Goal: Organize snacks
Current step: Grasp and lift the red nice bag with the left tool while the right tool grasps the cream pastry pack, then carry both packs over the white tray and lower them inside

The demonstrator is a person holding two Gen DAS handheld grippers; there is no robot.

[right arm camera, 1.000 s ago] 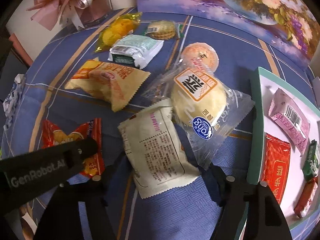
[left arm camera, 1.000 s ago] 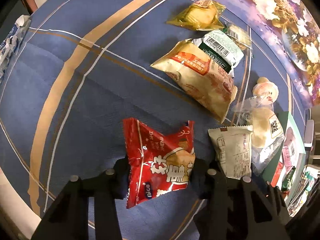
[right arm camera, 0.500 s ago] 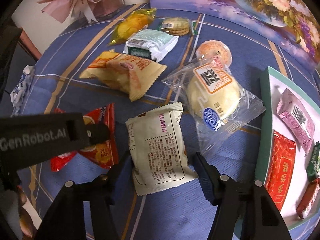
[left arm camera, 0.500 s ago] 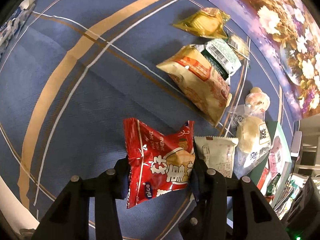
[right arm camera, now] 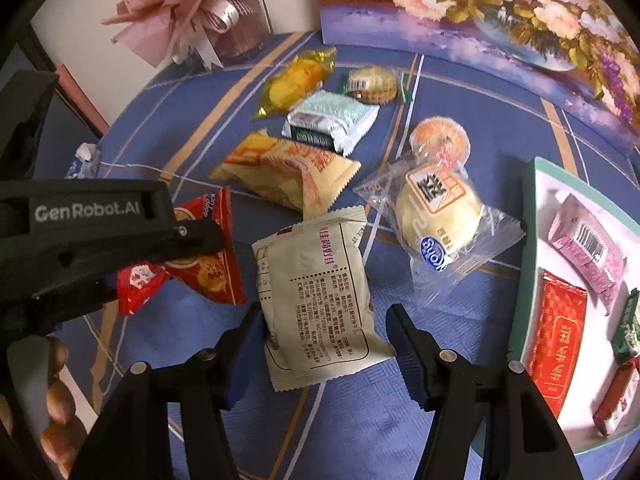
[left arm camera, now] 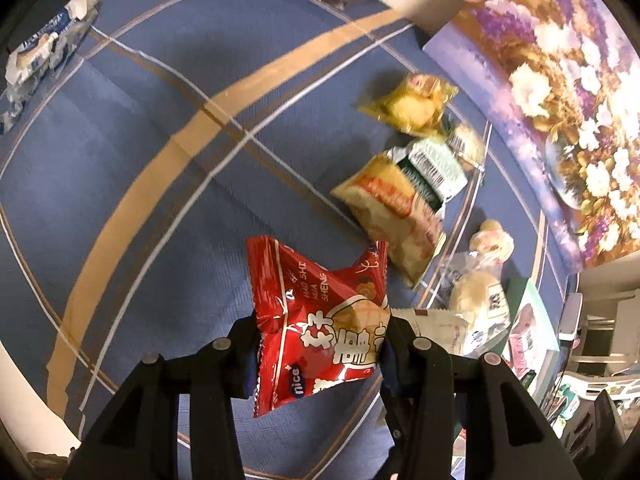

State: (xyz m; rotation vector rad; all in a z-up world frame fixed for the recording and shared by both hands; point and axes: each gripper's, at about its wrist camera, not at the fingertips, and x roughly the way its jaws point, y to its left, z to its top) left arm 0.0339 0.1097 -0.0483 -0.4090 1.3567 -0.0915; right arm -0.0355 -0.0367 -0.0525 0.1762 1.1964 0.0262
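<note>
The left hand-held gripper (left arm camera: 320, 344) is clenched on a red snack packet (left arm camera: 320, 320) reading "nice", lifted clear of the blue worktop (left arm camera: 160, 160). The right hand-held gripper (right arm camera: 324, 344), its jaws having just been closing, straddles a cream packet (right arm camera: 316, 296), seemingly gripping it. Next, I judge, both go into the white tray (right arm camera: 536, 216) on the right; "GenRobot.AI" marks the left tool.

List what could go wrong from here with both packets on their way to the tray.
1. The right tool has just been closing on the cream packet, but one pad seems to stand clear of its edge, so it may slip.
2. The left tool pinches only the lower part of the red packet; it could swing or tear.
3. The tray already holds snacks; a drop may land on them.
</note>
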